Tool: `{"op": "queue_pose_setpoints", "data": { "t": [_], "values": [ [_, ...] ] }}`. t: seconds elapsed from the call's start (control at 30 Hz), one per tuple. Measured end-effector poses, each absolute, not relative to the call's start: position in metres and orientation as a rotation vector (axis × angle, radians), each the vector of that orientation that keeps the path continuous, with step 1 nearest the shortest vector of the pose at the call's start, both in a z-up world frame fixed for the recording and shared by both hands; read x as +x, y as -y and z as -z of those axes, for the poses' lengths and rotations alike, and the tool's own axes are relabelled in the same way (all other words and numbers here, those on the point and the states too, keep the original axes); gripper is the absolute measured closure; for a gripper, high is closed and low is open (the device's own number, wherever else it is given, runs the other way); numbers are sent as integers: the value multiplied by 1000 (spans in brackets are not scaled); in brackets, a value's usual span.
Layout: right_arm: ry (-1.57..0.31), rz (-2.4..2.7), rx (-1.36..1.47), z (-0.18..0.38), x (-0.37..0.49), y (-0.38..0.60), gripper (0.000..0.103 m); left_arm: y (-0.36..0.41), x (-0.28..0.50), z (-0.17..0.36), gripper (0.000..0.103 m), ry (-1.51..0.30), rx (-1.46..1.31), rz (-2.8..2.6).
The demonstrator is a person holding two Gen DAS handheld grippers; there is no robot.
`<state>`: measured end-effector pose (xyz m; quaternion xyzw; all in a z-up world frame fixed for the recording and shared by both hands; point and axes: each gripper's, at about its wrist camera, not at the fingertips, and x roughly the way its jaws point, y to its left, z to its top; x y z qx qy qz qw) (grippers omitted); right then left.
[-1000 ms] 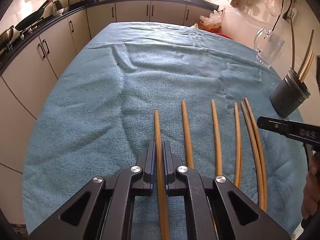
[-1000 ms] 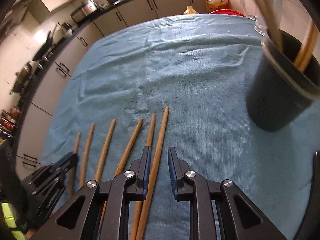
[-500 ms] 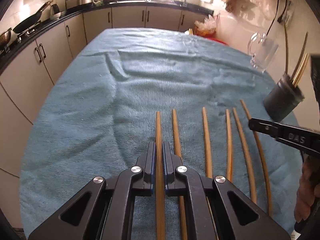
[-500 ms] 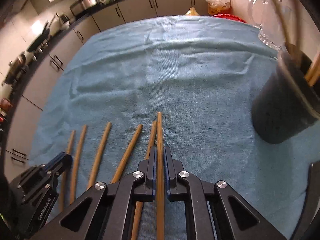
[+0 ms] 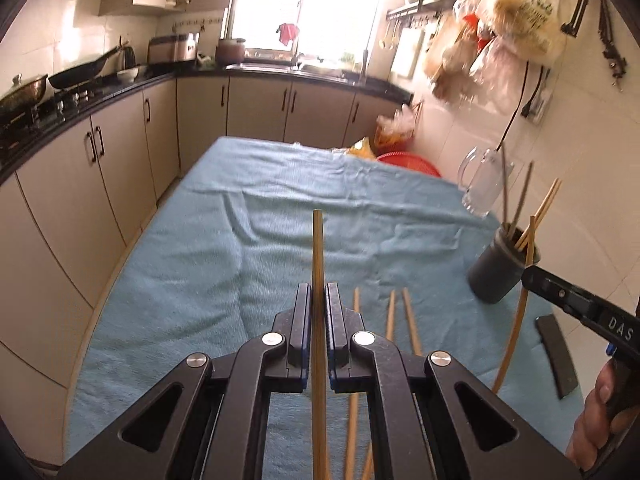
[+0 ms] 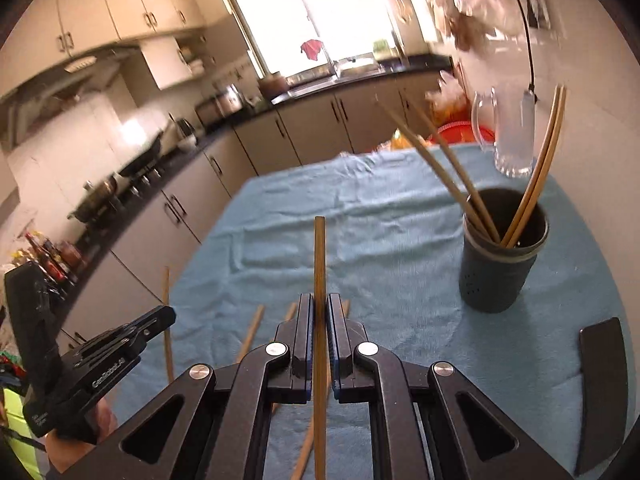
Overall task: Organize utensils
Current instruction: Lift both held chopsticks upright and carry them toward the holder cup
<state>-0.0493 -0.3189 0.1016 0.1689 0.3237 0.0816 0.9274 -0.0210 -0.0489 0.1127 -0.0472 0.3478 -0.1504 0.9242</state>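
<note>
Since a second ago both chopsticks lifted off the blue cloth: left gripper clamped on one chopstick, right gripper clamped on another chopstick, both raised short of the dark holder, remaining chopsticks lying left of it, so drop-in looks next.

What I can't make out from the two wrist cameras

My left chopstick runs off the frame at 6 o'clock; loose chopsticks vanish behind my fingers; hanging bags at 1 o'clock blur.

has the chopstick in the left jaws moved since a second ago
Yes. The chopstick in the left gripper has been lifted off the blue cloth; the chopsticks still lying there now sit below it.
</note>
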Motion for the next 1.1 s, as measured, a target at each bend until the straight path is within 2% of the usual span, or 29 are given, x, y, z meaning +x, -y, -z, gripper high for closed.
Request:
{"op": "queue_pose_setpoints", "data": {
  "t": [0.43,1.1],
  "values": [
    [-583,-177,334,-121,-75,315,96,54,-40,-136,97,-648,-77,323],
    [-554,-179,338,-129,-85,316,96,61,-53,-148,97,-613,-52,319]
  ]
}}
